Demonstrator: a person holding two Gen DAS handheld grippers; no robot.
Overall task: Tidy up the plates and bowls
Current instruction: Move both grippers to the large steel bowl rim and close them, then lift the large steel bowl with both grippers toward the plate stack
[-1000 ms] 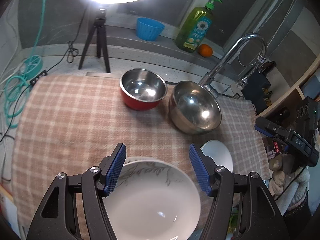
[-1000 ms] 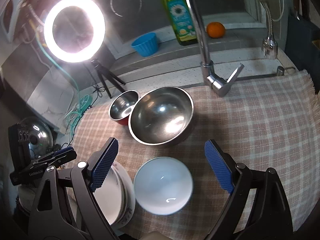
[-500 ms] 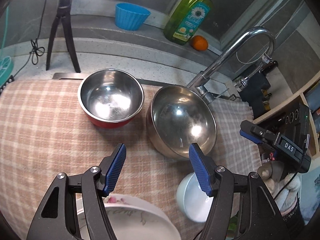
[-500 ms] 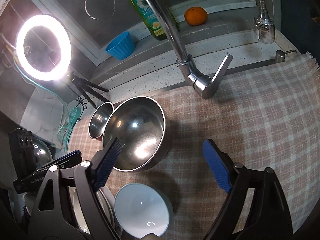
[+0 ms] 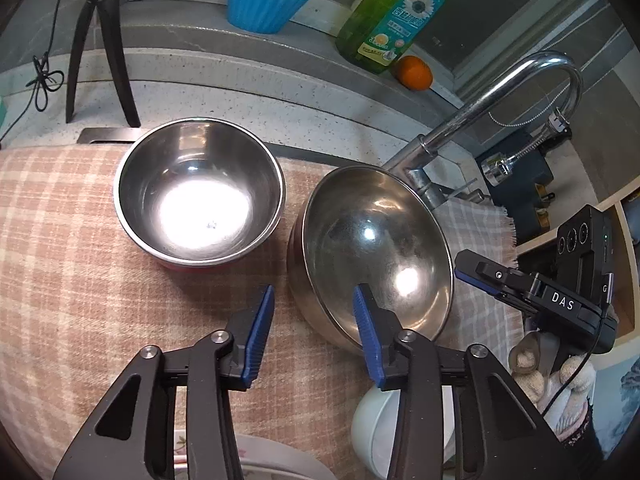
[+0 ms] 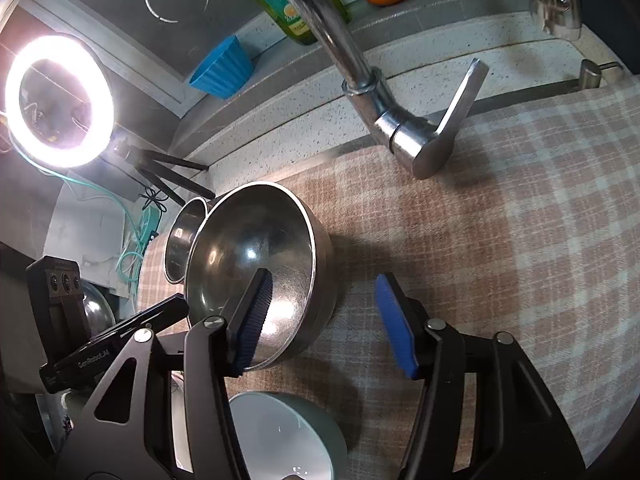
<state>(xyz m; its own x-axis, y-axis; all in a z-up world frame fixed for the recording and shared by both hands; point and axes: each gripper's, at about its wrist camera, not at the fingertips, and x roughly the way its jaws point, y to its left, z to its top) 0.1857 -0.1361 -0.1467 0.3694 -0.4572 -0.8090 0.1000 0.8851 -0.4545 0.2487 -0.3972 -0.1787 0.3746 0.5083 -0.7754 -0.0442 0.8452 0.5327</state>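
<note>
A large steel bowl [image 5: 376,248] [image 6: 256,264] stands on the checked cloth [image 5: 80,280], with a smaller steel bowl with a red outside [image 5: 200,192] [image 6: 180,248] to its left. My left gripper [image 5: 314,320] straddles the large bowl's near left rim, one pad over the inside and one outside. Its jaws are closing and not pressing. My right gripper [image 6: 324,316] straddles the bowl's right wall, left pad inside and right pad clear of it, also closing. A white bowl [image 5: 372,432] [image 6: 280,436] and a patterned plate [image 5: 260,460] lie below the fingers.
A chrome faucet [image 5: 480,120] [image 6: 400,128] rises just behind the large bowl. On the ledge behind are a green soap bottle [image 5: 396,12], an orange [image 5: 416,74] and a blue cup [image 5: 264,2]. A ring light [image 6: 60,100] on a tripod [image 5: 100,48] stands at the back left.
Both grippers have come forward and down onto the large steel bowl, and both pairs of jaws have narrowed. The white bowl and the plate have slid to the bottom of the views.
</note>
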